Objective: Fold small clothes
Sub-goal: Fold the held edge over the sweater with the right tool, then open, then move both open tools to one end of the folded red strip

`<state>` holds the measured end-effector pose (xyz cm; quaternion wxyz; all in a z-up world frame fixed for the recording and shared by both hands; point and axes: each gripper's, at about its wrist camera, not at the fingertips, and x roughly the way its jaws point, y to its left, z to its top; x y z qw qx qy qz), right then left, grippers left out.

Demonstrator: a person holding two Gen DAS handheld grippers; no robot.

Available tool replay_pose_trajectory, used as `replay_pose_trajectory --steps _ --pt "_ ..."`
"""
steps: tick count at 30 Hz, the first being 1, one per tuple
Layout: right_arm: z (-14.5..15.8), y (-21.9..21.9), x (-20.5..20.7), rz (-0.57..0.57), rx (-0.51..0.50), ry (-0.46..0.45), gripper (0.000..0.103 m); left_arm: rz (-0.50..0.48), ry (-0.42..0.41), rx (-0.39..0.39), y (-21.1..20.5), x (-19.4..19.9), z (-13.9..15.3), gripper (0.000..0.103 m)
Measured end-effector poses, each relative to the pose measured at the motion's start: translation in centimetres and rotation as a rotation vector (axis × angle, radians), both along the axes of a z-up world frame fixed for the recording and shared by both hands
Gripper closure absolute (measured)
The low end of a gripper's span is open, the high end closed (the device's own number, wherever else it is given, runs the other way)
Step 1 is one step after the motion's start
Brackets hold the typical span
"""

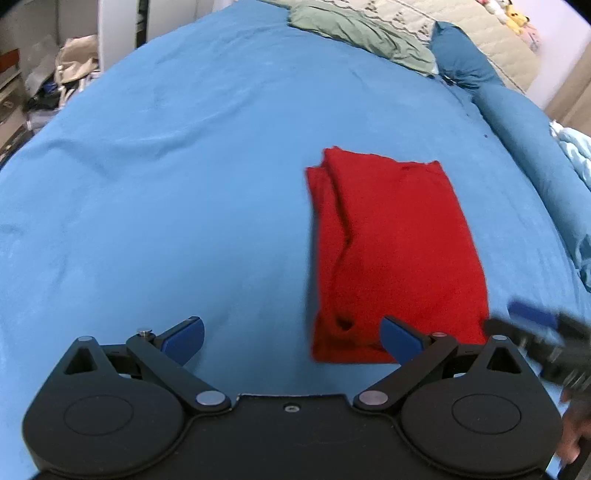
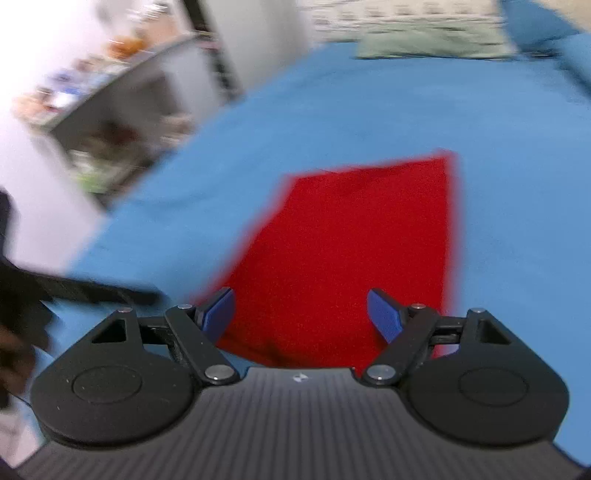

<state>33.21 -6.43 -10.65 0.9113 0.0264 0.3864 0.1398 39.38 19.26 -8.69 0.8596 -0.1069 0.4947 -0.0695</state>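
A red garment [image 1: 395,254] lies folded into a long rectangle on the blue bedsheet [image 1: 166,184]. My left gripper [image 1: 291,341] is open and empty, above the sheet just left of the garment's near end; its right finger overlaps the garment's near edge. The right gripper's blurred fingers [image 1: 532,315] show at the right edge of the left wrist view. In the blurred right wrist view the red garment [image 2: 351,240] lies straight ahead and my right gripper [image 2: 301,314] is open and empty over its near end.
A green cloth [image 1: 362,33] and blue pillows [image 1: 517,122] lie at the bed's far and right sides. A quilted headboard [image 1: 461,26] is behind. Clutter and shelves [image 1: 44,85] stand off the bed's left edge. A light blue blanket [image 1: 576,155] sits far right.
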Motion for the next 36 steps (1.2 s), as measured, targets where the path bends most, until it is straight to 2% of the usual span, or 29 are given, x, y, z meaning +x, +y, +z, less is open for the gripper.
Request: replay_pose_trajectory --steps 3,7,10,14,17,21,24,28,32,34,35,36 --pt "-2.8 -1.3 -1.5 -0.108 -0.118 0.013 0.009 -0.011 0.004 0.006 -1.2 1.2 -0.8 0.000" --pt "-5.5 -2.1 -1.4 -0.201 -0.156 0.036 0.010 -0.007 0.010 0.007 -2.2 2.1 -1.9 0.001" --pt "-6.5 -1.9 -0.8 -0.228 -0.162 0.040 0.012 -0.009 0.011 0.012 -2.4 2.2 -2.0 0.001" --pt "-6.1 -1.6 -0.8 -0.266 -0.138 0.003 0.014 -0.020 0.012 0.020 -2.7 2.6 -2.0 0.001" --pt "-4.8 -2.5 -1.6 -0.342 -0.110 -0.048 0.016 -0.026 0.003 0.030 -2.8 2.6 -2.0 0.000" --pt "-5.3 -5.2 -2.2 -0.390 -0.094 0.002 0.016 -0.048 0.026 0.071 -2.9 2.0 -3.2 0.001" --pt "-6.1 -5.7 -1.2 -0.361 -0.082 0.059 0.016 -0.084 0.091 0.140 -3.1 1.6 -5.7 0.004" --pt "-6.0 -6.5 -1.7 -0.280 -0.099 0.072 0.016 -0.110 0.063 0.158 -3.0 1.0 -6.3 0.004" --pt "-3.5 -8.7 -1.4 -0.224 -0.001 0.116 0.015 -0.097 0.087 0.148 -2.8 1.4 -4.4 0.006" --pt "-1.1 -9.8 -0.4 -0.185 0.078 0.140 0.009 -0.103 0.053 0.142 -2.8 1.6 -2.7 0.006" --pt "-0.2 -10.2 0.4 -0.167 0.103 0.169 0.001 -0.116 0.024 0.142 -2.9 2.0 -1.6 0.005" --pt "0.7 -10.3 1.6 -0.150 0.123 0.203 0.000 -0.130 0.001 0.144 -2.9 2.5 -0.8 0.003"
